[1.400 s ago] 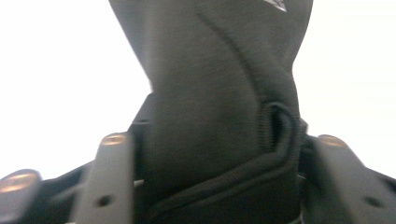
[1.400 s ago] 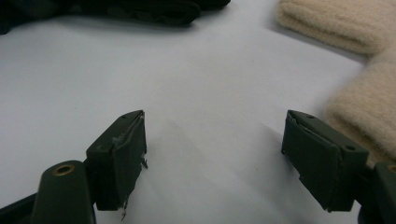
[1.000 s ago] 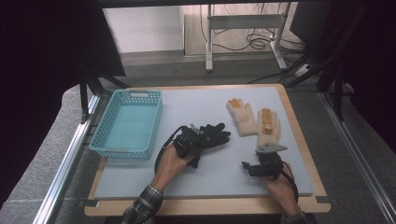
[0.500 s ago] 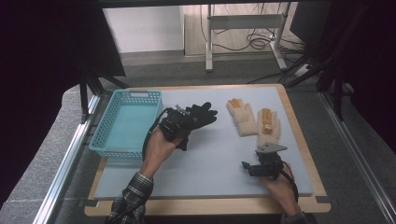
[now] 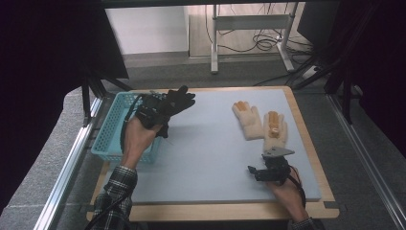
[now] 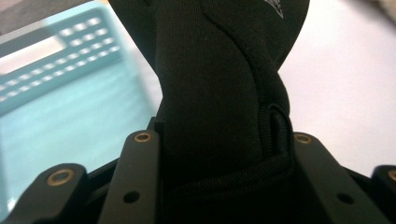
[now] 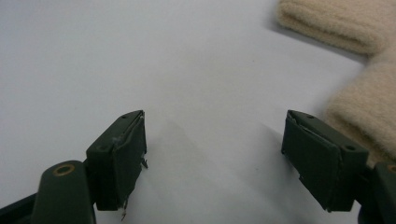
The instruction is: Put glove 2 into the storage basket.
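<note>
At far left in the high view I see the light-blue perforated plastic basket [image 5: 111, 136], standing on the left edge of the pale grey table mat [image 5: 210, 158] with its long side running away from me. My left gripper [image 5: 154, 113] hangs over the basket's near right rim, and its jaws are pinched tight on the pair of black fabric gloves [image 5: 174, 101], whose fingers fan out up and to the right, clear of the mat. In the left gripper view the black cloth [image 6: 210, 93] rises from between the two jaws as a twisted bundle (a ribbed cuff seam shows at its right edge), with the basket wall [image 6: 56, 79] blurred behind at left and the mat [image 6: 345, 88] at right.

Right of centre lie the two cream knitted gloves [image 5: 261, 123] flat on the mat, side by side and touching, fingers pointing away from me; orange patches show on some fingers. Nearest me at right, my right gripper [image 5: 256, 171] rests low on the mat just below those gloves, its jaws spread wide with nothing between them. In the right gripper view the bare mat [image 7: 187, 70] lies between the jaws, and one cream glove [image 7: 364, 112] sits just beside the right-hand jaw.
</note>
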Demonstrator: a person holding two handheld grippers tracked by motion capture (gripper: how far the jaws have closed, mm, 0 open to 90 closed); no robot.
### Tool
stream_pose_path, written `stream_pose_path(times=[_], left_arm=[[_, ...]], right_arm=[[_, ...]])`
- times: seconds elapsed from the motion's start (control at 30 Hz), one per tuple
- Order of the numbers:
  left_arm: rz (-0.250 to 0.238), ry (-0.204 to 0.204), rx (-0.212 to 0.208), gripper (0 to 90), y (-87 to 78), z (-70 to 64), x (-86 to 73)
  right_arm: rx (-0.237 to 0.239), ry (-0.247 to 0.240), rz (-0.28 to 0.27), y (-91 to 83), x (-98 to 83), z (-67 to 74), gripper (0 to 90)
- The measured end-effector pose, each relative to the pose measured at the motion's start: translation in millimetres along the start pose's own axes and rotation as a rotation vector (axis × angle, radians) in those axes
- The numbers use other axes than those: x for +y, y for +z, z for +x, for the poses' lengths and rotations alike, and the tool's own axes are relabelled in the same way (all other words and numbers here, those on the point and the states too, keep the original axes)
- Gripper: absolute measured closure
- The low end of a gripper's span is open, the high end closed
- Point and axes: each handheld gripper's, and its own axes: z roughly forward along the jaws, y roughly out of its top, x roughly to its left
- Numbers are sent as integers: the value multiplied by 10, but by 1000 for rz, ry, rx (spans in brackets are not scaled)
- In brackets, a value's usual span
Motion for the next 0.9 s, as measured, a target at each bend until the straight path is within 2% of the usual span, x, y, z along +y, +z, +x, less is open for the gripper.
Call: stream_pose_path(times=[0.2, 0.43, 0.67, 0.9], left_arm=[[30, -54, 51, 627, 16, 355, -122], [81, -124, 84, 619, 131, 760, -334], [166, -168, 127, 616, 369, 1023, -518], [252, -216, 197, 615, 600, 1246, -642]], right_arm=[[0, 0, 0, 0, 0, -1, 214], [1, 0, 0, 0, 0, -2, 214], [1, 1, -1, 1, 0, -1, 213], [1, 1, -1, 1, 0, -1, 214]])
